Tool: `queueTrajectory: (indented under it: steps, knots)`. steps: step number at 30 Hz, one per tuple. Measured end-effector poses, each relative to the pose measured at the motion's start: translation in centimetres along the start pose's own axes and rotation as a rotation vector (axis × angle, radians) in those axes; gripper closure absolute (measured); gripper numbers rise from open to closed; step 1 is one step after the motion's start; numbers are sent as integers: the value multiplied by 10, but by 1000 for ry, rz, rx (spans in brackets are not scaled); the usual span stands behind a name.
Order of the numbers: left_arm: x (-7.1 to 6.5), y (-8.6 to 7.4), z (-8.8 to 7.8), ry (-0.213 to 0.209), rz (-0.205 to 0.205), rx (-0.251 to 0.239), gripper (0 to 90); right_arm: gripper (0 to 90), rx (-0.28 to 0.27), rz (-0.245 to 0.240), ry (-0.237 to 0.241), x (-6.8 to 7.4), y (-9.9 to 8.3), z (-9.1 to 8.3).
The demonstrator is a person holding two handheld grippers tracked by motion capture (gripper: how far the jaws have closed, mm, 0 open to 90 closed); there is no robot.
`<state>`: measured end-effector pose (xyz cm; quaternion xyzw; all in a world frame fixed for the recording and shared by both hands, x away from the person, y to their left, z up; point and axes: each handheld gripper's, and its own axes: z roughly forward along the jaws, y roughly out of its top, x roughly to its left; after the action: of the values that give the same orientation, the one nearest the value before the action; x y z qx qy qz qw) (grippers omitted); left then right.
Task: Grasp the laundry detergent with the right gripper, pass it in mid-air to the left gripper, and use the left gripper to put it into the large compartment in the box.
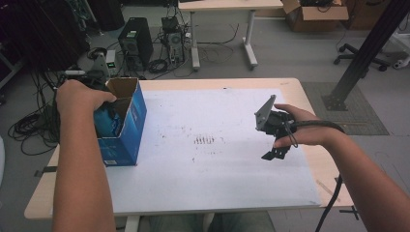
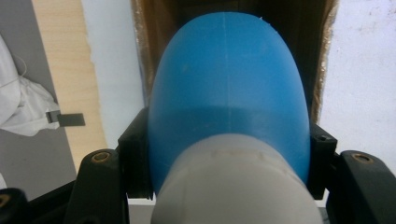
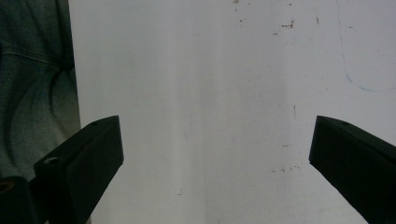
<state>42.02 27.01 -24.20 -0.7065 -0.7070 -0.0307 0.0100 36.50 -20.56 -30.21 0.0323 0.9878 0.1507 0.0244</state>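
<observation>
white table (image 1: 232, 169), clamped blue bottle (image 2: 229, 93)

The rounded blue plastic bottle (image 2: 229, 88) looks smooth and matt, with a faint mould seam, its whitish plastic cap (image 2: 233, 186) duller. The open blue cardboard box (image 1: 126, 126) shows rough brown fibre inside. A scuffed white matt sheet (image 1: 217, 145) covers the pale wooden table (image 1: 309, 96).

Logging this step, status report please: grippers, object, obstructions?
Left hand-held gripper shut on blue bottle, over open blue box. Right hand-held gripper open, empty, above white mat. Nothing obstructing.
</observation>
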Motion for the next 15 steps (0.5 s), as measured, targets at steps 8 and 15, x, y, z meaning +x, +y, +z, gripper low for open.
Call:
queueTrajectory:
  steps: [8,15]
  knots:
    - [-2,2,14,0,6,10,381,29,0,6,1,0,-2,1]
    - [-4,4,26,2,11,22,381,30,-1,10,10,0,-4,6]
